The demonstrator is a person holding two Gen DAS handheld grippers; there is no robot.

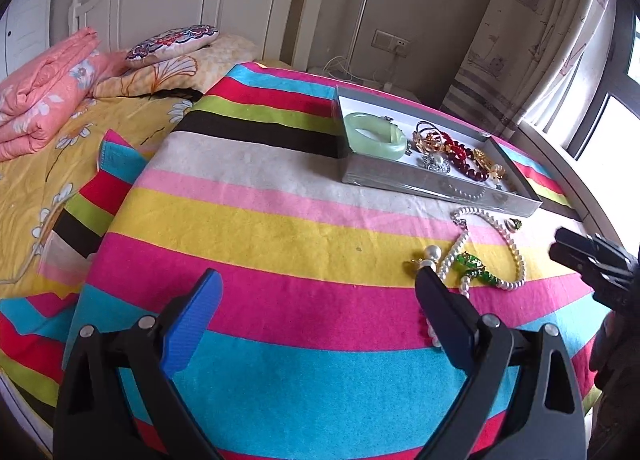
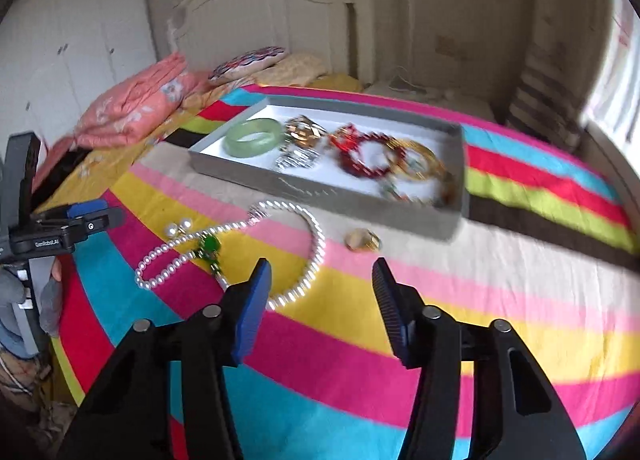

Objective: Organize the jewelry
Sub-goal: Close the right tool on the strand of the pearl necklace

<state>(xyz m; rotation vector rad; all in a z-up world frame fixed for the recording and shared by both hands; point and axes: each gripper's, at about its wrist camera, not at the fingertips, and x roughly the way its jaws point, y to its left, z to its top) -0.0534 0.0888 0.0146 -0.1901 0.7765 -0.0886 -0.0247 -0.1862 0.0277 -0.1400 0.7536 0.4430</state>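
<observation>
Blue-padded jaws are filling the bottom of both wrist views, so that's where we're starting. Our left gripper (image 1: 320, 284) is sitting spread wide with nothing between the pads, its right finger just overlapping the loose end of the pearl necklace (image 1: 516, 256) in that view. Our right gripper (image 2: 322, 270) is hovering half apart, also empty, pads touching nothing.

What the next grab hinges on, as far as we're judging it: the pearl necklace (image 2: 316, 244) is lying on the striped blanket (image 2: 500, 300) just ahead of the right gripper and a bit to its left, with the curve of the strand passing right off the left fingertip. Its long run is stretching diagonally, from the loop near the tray down toward the left gripper. The ring (image 2: 362, 240) is sitting almost dead ahead between the right jaws' line, just short of the grey tray (image 2: 328, 195). So the right hand looks best placed for the ring, and both hands are close to the necklace.

Counting what's still out on the blanket: one pearl necklace, one green pendant (image 2: 210, 248) lying on the strand, one pearl earring pair (image 2: 180, 228), one ring. In the tray we're seeing one jade bangle (image 2: 252, 136), one red bead bracelet (image 2: 368, 157), plus gold and silver pieces too blurry to count.
</observation>
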